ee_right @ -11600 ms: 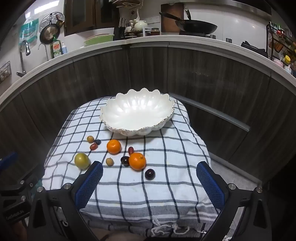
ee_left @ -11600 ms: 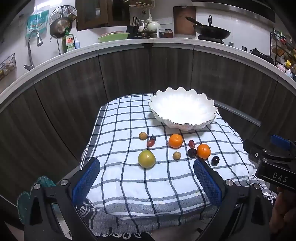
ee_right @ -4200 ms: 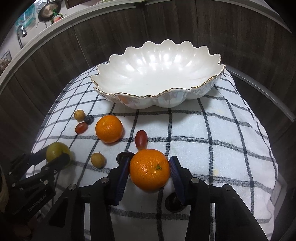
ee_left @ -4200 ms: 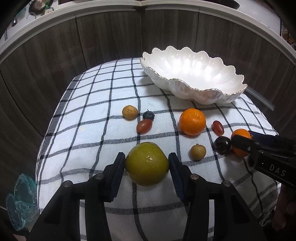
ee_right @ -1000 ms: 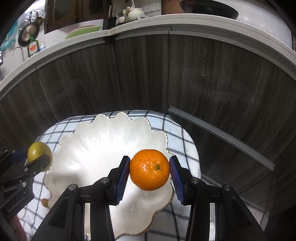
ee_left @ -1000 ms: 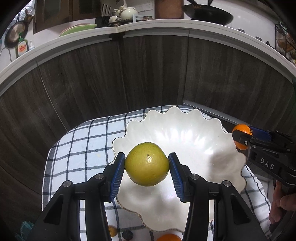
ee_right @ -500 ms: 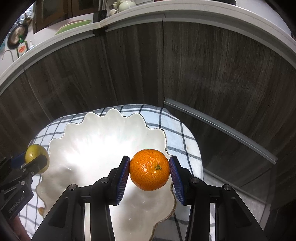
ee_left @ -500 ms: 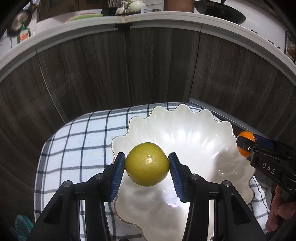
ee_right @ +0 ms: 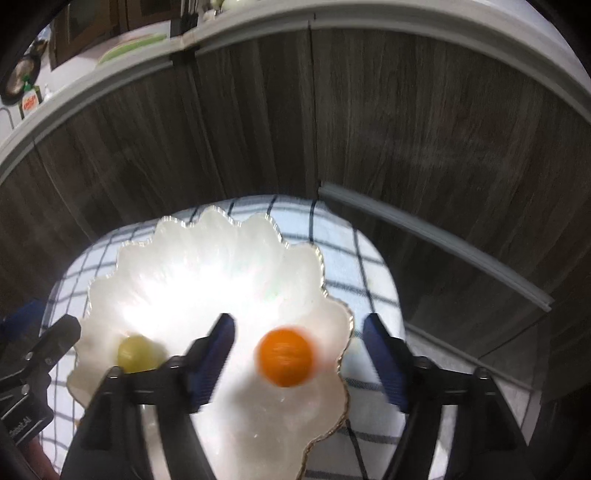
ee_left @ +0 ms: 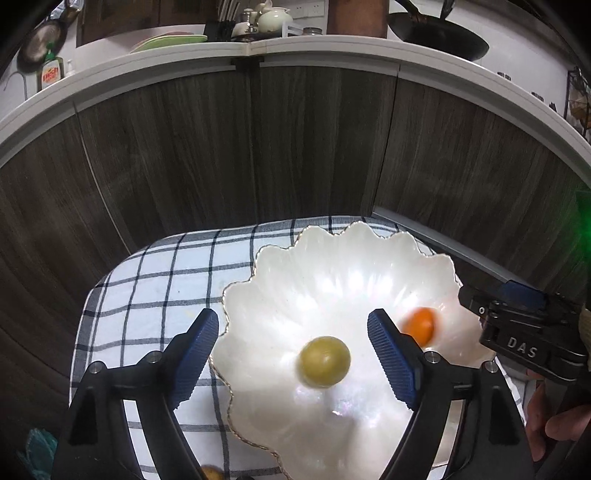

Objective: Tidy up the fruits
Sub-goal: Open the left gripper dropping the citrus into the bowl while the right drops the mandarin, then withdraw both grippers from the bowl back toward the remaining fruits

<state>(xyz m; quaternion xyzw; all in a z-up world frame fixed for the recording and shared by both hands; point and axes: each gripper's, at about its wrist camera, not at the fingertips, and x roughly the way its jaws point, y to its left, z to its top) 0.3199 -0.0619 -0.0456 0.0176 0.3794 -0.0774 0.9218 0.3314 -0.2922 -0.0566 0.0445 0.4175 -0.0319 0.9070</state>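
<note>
A: From the left wrist, what do you get?

B: The left gripper [ee_left: 293, 343] hangs over the bowl [ee_left: 369, 258], its jaws opening and well apart. The green fruit [ee_left: 324, 361] lies between them but touches neither pad; it sits low inside the bowl, slightly blurred. Right of it, partly behind the right pad, is the orange [ee_left: 419, 325], also blurred and also in the bowl.

A: And the other gripper?

B: Here only its tip shows at the right edge, black with "DAS" on it, and a hand [ee_left: 546, 424] below. I cannot tell its jaws from this side.

A: The right wrist settles that. The right gripper [ee_right: 299, 350] is opening too, pads wide, with the orange [ee_right: 285, 356] between them and clear of both. It is smeared with motion above the bowl's [ee_right: 207, 258] near right lobe.

B: Do you see the green fruit?

A: Yes, at lower left [ee_right: 137, 352], in the bowl, just beside the left pad. The left gripper's tip pokes in from the left edge.

B: My view gives more of the room: a counter [ee_left: 314, 42] with a wok [ee_left: 439, 35], a teapot [ee_left: 269, 18], a green plate [ee_left: 173, 38] and a soap bottle [ee_left: 50, 72]. Also a small yellowish fruit [ee_left: 210, 473] on the cloth [ee_left: 162, 266] at the bottom edge.

A: Mine misses that fruit. It shows the checked cloth [ee_right: 354, 258] running past the bowl's right side, and a grey rail [ee_right: 436, 240] on the dark cabinet [ee_right: 424, 129] behind.
</note>
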